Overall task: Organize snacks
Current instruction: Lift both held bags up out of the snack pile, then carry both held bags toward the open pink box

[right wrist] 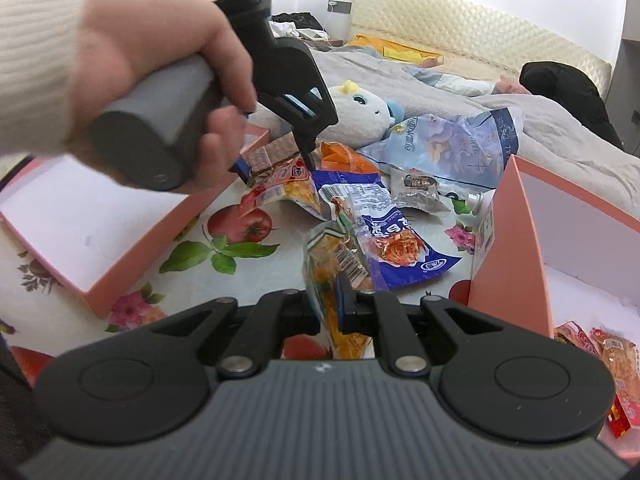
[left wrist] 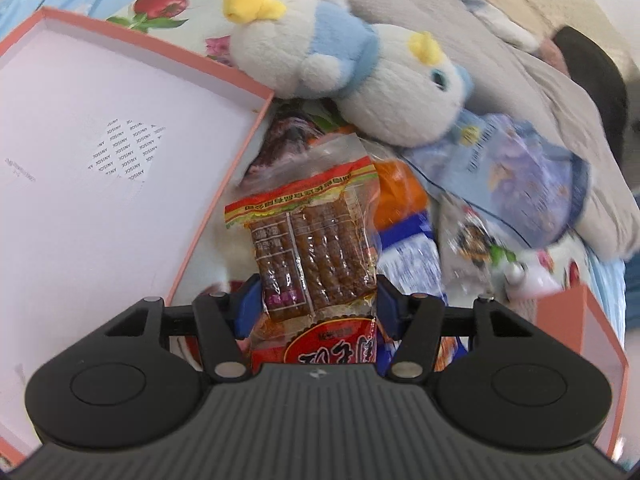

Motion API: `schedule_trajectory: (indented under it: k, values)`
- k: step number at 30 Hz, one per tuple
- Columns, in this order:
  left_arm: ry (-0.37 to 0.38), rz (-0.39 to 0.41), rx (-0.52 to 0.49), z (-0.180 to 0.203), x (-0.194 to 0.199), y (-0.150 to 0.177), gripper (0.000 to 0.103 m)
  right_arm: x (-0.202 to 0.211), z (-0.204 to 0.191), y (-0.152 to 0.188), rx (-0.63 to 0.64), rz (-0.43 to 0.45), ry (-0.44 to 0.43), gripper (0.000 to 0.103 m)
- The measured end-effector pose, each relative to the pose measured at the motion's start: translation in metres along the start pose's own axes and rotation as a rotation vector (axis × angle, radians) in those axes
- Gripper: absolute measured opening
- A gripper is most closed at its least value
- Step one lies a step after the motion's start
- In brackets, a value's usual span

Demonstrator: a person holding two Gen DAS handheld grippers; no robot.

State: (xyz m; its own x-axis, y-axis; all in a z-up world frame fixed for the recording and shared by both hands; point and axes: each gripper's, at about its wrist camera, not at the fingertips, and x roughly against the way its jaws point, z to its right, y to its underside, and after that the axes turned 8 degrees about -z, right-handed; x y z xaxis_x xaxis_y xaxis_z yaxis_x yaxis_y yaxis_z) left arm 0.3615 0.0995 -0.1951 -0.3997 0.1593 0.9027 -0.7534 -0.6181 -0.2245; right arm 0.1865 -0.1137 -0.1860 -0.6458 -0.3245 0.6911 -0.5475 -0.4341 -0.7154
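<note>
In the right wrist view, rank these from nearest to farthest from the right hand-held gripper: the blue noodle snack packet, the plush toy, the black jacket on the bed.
1. Blue noodle snack packet: on the bedsheet just ahead of the right hand-held gripper, slightly right.
2. Plush toy: mid-bed, behind the snack pile.
3. Black jacket: far right, by the headboard.

My left gripper (left wrist: 318, 300) points steeply down, its jaws clamped on a wide packet (blue pads pressing both sides). My right gripper (right wrist: 330, 308) sits nearly shut, pinching a wrapper; my left hand (right wrist: 160, 92) grasps its handle.
</note>
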Motion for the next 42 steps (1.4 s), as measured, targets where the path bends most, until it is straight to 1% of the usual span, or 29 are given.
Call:
schedule_trajectory:
  k: [2, 5, 10, 13, 18, 25, 27, 32, 35, 42]
  values:
    - [0.006, 0.007, -0.062, 0.003, 0.010, 0.008, 0.063, 0.003, -0.001, 0.001, -0.005, -0.001, -0.006, 0.010]
    - [-0.008, 0.022, -0.144, 0.006, 0.024, 0.024, 0.063, 0.009, 0.000, 0.002, -0.022, -0.002, -0.021, 0.010]
    - [-0.011, 0.022, -0.216, 0.002, 0.037, 0.047, 0.063, 0.018, 0.004, 0.002, -0.058, -0.010, -0.026, 0.010]
    - [-0.037, 0.030, -0.296, 0.004, 0.043, 0.066, 0.063, 0.023, 0.008, 0.004, -0.089, -0.016, -0.034, 0.010]
    - [-0.043, 0.034, -0.384, 0.005, 0.051, 0.098, 0.064, 0.034, 0.014, 0.008, -0.119, -0.023, -0.047, 0.010]
    - [-0.055, 0.046, -0.472, 0.010, 0.060, 0.134, 0.064, 0.044, 0.025, 0.013, -0.193, -0.047, -0.078, 0.010]
    - [-0.056, 0.049, -0.485, 0.011, 0.064, 0.140, 0.064, 0.047, 0.027, 0.013, -0.201, -0.042, -0.079, 0.011]
    - [-0.037, 0.050, -0.475, 0.008, 0.077, 0.146, 0.064, 0.049, 0.028, 0.012, -0.211, -0.047, -0.091, 0.011]
    - [-0.049, 0.063, -0.484, 0.007, 0.085, 0.150, 0.064, 0.052, 0.029, 0.010, -0.216, -0.043, -0.097, 0.011]
    - [-0.043, 0.089, -0.492, 0.010, 0.109, 0.147, 0.064, 0.069, 0.041, -0.003, -0.262, -0.021, -0.136, 0.011]
